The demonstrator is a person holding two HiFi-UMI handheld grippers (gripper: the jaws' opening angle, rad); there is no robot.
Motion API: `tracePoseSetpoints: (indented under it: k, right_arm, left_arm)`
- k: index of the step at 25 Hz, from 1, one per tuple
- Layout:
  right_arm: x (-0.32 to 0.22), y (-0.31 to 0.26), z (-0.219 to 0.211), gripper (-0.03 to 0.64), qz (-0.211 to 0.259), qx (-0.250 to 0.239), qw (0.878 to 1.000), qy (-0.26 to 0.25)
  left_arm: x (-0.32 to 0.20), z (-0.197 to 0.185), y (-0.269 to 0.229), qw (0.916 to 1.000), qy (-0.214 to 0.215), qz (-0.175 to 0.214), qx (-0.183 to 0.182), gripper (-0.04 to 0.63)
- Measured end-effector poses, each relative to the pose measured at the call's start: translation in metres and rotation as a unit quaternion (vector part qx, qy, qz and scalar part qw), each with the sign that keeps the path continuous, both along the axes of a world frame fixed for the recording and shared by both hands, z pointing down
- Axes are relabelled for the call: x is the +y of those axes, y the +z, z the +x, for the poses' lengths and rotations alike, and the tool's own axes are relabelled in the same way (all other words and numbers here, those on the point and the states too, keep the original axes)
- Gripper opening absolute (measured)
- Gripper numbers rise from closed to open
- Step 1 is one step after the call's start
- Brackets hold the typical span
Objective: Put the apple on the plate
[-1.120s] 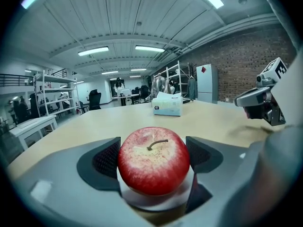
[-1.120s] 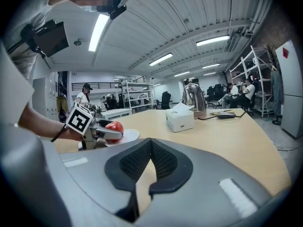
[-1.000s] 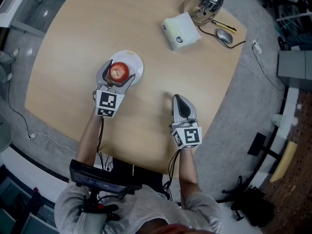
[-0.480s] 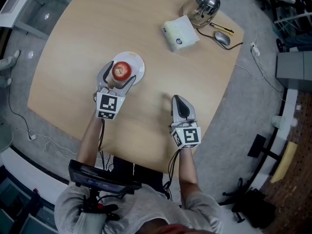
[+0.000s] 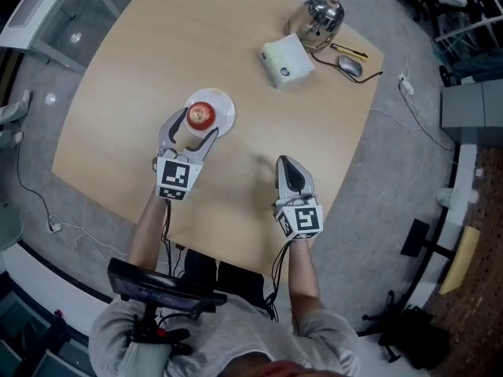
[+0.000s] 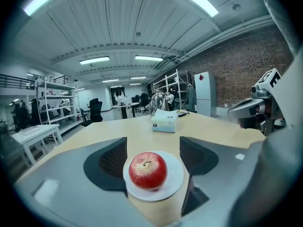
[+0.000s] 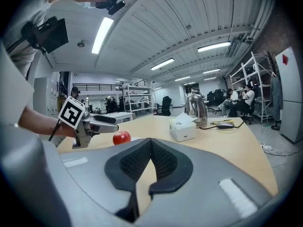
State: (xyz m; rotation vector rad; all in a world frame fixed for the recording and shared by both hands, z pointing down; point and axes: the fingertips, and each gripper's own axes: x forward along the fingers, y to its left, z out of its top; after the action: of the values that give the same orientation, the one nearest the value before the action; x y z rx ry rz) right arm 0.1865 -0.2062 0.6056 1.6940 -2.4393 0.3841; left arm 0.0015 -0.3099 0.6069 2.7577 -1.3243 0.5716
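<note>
A red apple rests upright on a small white plate on the wooden table. My left gripper hovers just in front of the plate, open. Its jaws have just been closing a little, and no pad touches the apple, which lies level with the fingertips and slightly beyond them. In the left gripper view the apple and plate show between the dark pads. My right gripper is held over the table's near right part, shut on nothing, its pads pressed together. The right gripper view shows the apple at left.
A white tissue box, a steel kettle, a mouse with its cable and a yellow pen stand at the table's far right. The table's front edge runs close below both grippers.
The left gripper has drawn back from the apple toward the person and lifted. The apple stays on the plate. The right gripper has barely shifted.
</note>
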Motion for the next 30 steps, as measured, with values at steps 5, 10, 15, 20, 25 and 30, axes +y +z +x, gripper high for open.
tracePoseSetpoints:
  k: [5, 10, 15, 20, 25, 30]
  right_arm:
    - [0.009, -0.012, -0.004, 0.006, 0.005, 0.001, 1.0, 0.004]
    - [0.02, -0.023, -0.009, 0.006, 0.011, 0.0, 1.0, 0.008]
    - [0.031, -0.033, -0.012, 0.006, 0.013, 0.003, 1.0, 0.011]
    - [0.043, -0.045, -0.015, 0.006, 0.016, 0.007, 1.0, 0.018]
    - [0.054, -0.055, -0.016, 0.006, 0.017, 0.007, 0.999, 0.026]
    - [0.067, -0.067, -0.022, 0.006, 0.02, 0.004, 0.999, 0.03]
  left_arm:
    - [0.017, -0.006, -0.016, 1.0, -0.001, 0.002, 0.009, 0.347]
    - [0.036, -0.011, -0.027, 0.9999, -0.003, 0.002, 0.013, 0.324]
    - [0.053, -0.017, -0.041, 0.9998, -0.006, 0.006, 0.02, 0.293]
    - [0.07, -0.027, -0.056, 0.9996, -0.012, 0.008, 0.024, 0.256]
    - [0.085, -0.036, -0.073, 0.9991, -0.02, 0.016, 0.033, 0.212]
    - [0.105, -0.043, -0.09, 0.9988, -0.024, 0.024, 0.035, 0.169]
